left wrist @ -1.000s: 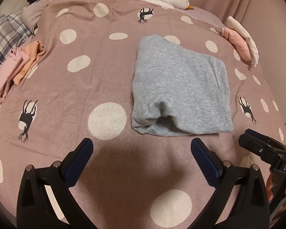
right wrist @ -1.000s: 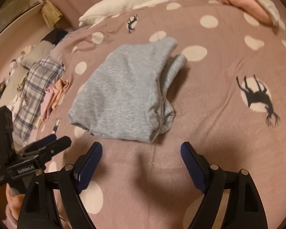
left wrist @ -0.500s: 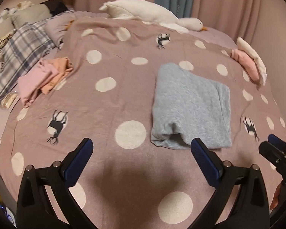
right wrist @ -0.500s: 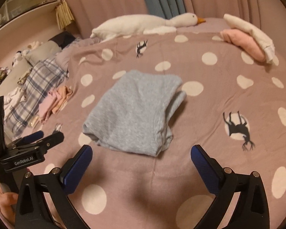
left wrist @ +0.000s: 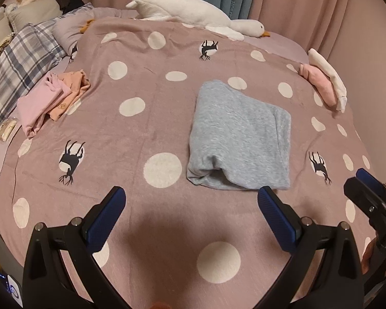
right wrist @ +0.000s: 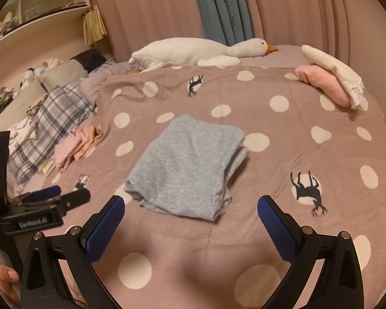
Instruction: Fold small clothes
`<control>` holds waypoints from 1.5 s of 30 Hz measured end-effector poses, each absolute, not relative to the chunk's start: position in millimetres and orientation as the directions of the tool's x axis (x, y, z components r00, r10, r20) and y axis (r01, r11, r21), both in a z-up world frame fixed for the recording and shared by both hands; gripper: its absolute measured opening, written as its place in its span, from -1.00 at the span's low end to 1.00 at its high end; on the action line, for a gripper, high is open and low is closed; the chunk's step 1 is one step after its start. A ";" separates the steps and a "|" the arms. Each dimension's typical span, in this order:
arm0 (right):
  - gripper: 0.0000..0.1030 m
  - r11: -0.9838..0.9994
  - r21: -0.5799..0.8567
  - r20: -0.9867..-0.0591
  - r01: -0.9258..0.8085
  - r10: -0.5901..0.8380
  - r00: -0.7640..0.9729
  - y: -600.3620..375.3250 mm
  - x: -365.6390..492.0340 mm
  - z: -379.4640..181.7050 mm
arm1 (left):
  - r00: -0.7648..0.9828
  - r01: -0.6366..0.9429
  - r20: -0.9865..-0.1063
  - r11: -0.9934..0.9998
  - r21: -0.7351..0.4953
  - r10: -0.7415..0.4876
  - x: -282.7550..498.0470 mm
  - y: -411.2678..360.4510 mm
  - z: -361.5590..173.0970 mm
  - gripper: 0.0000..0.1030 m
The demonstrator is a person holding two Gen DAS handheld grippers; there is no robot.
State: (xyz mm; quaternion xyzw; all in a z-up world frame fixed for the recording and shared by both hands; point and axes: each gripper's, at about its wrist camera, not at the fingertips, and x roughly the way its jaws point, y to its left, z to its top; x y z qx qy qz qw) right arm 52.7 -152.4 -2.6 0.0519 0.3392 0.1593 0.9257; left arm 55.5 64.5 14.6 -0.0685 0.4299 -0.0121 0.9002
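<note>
Pink curtains (right wrist: 154,13) back a bed (left wrist: 146,134) under a dusty-pink spotted cover. Both the left gripper (left wrist: 191,207) and the right gripper (right wrist: 191,212) hover above its near edge, jaws spread wide and holding nothing. Just beyond them lies the folded grey garment (left wrist: 238,139), flat on the cover. Farther left sits a heap of pink and orange clothes (left wrist: 51,97); at the far right, a folded pink and white stack (right wrist: 332,82). A plush goose (right wrist: 200,51) lies along the far edge.
</note>
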 end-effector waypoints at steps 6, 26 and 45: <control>0.98 0.959 0.158 -0.645 -0.237 0.282 0.710 -145.8 62.4 -15.1 | 0.633 -0.064 -0.774 0.996 -0.060 -0.006 59.1 61.5 8.3 0.99; 0.98 0.959 0.155 -0.639 -0.239 0.281 0.715 -131.0 61.9 -18.2 | 0.623 -0.068 -0.781 0.998 -0.008 0.036 59.0 64.1 0.1 0.99; 0.98 0.957 0.160 -0.648 -0.243 0.288 0.705 -130.9 65.3 -21.8 | 0.629 -0.051 -0.777 0.999 0.000 0.033 63.7 55.5 2.1 0.99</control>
